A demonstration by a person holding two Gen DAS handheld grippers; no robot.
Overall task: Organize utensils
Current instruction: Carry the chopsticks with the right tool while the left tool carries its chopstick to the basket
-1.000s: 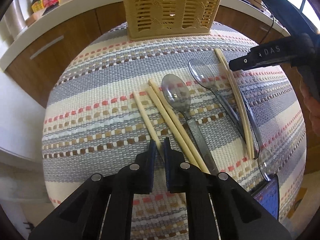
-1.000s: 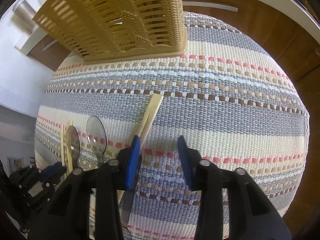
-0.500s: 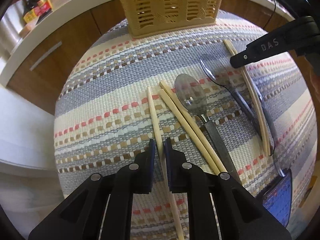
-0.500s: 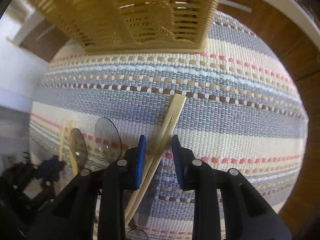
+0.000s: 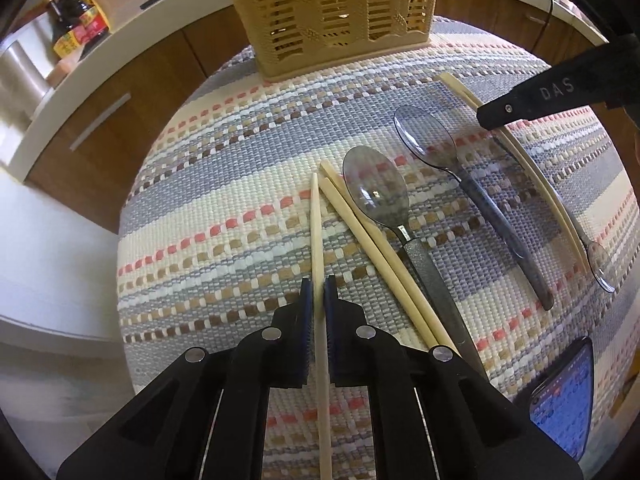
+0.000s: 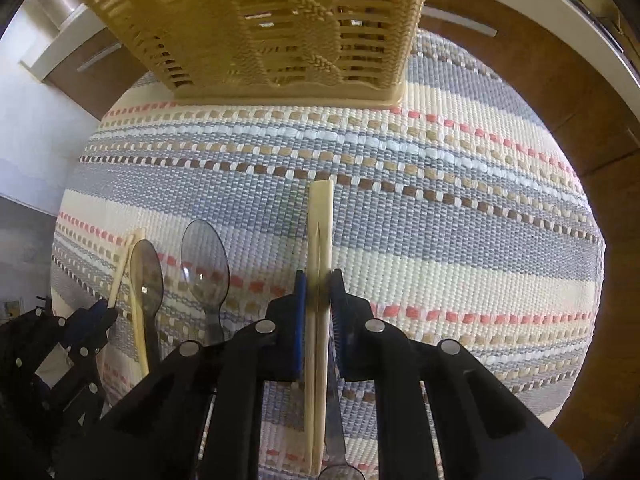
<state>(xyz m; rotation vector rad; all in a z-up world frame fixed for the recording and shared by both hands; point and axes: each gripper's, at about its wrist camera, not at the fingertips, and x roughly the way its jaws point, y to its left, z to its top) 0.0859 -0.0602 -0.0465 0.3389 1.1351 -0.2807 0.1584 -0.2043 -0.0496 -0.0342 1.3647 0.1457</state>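
A round table is covered by a woven cloth [image 5: 224, 208] striped in grey, cream, brown and coral. Behind it run brown wooden cabinets [image 5: 132, 92] under a white counter [image 5: 120, 40], where a dark bottle [image 5: 78, 20] with a red and yellow label stands at the far left.

A tan slatted basket [image 5: 332, 12] stands upright at the far edge of the cloth; everything else is placed here in relation to it.

Nearest the camera, straight in front of the basket, the left gripper [image 5: 316, 296] has its jaws closed tight on a single pale chopstick [image 5: 317, 232], which points toward the basket. Just right of that chopstick lies a joined pair of chopsticks [image 5: 376, 256], angled, and touching them a clear grey spoon [image 5: 380, 196] with its bowl toward the basket. Further right lies a second clear spoon [image 5: 428, 140], and beyond it a third spoon [image 5: 600, 264] with its bowl away from the basket.

To the right and in front of the basket, the right gripper [image 6: 318, 292] has its jaws closed on another joined chopstick pair [image 6: 320, 232], which points at the basket's base. A spoon handle lies under this pair.

At the lower right edge of the cloth, far from the basket, a phone [image 5: 564, 400] with a lit screen rests.
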